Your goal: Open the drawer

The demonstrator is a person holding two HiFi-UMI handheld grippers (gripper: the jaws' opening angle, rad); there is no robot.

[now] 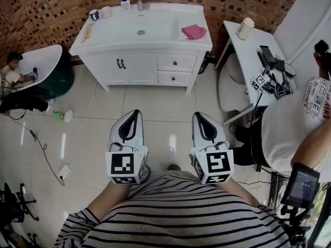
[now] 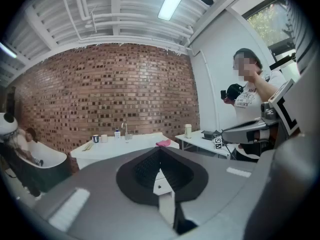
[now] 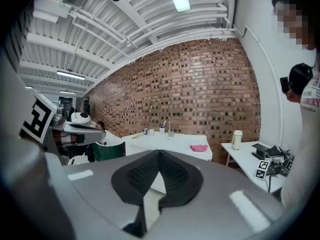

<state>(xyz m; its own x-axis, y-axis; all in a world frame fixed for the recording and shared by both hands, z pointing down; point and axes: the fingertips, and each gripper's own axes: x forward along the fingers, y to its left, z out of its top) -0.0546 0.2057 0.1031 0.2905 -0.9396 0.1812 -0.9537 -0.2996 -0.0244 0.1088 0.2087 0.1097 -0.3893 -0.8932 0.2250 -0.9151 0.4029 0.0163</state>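
Both grippers hang well short of the vanity (image 1: 137, 68), over floor tiles. The left gripper (image 1: 133, 119) and the right gripper (image 1: 200, 122) each have their jaws closed together on nothing. Ahead, in the vanity's right half, sit the upper drawer (image 1: 176, 62) and the lower drawer (image 1: 174, 78). Their long axes run side to side across its front. The right gripper looks the nearer, being more in line with that half. The left gripper view frames a drawer knob (image 2: 159, 186) below its meeting tips, while in the right gripper view the jaws cover the vanity's front.
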